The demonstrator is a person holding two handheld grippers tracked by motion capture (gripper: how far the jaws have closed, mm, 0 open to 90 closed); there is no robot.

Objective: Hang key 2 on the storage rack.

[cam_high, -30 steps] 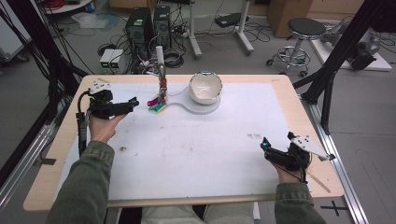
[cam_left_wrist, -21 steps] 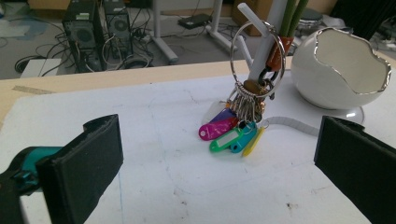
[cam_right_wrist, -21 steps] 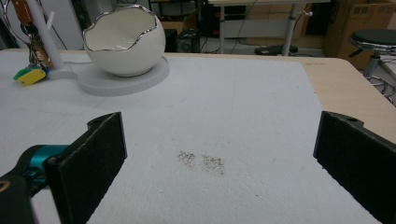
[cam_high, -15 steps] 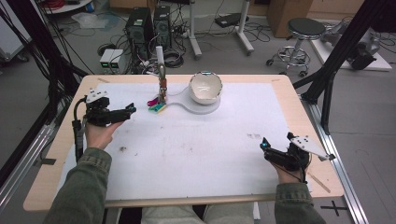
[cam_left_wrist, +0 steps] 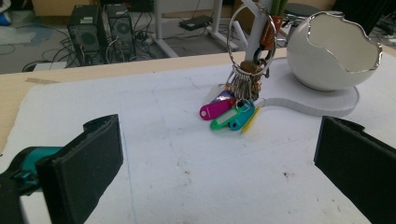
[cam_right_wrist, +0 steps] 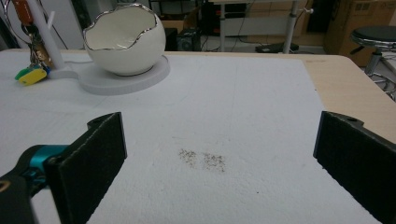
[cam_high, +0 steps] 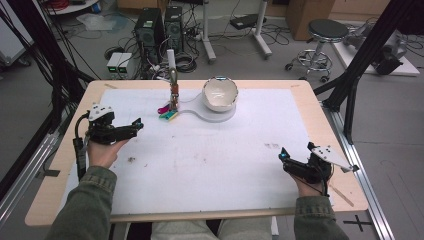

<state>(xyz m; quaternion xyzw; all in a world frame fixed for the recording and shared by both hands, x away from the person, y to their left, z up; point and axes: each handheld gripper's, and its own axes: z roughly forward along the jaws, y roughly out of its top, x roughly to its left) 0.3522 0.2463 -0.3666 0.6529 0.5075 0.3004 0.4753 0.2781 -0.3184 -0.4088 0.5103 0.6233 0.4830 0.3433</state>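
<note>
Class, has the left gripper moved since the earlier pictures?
Yes. The left gripper has drawn back toward the person, farther from the bunch of keys.

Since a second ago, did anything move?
The left gripper pulled back from the keys, toward the person and the table's left edge, open and empty. The right gripper, keys and egg-shaped bowl stayed put.
</note>
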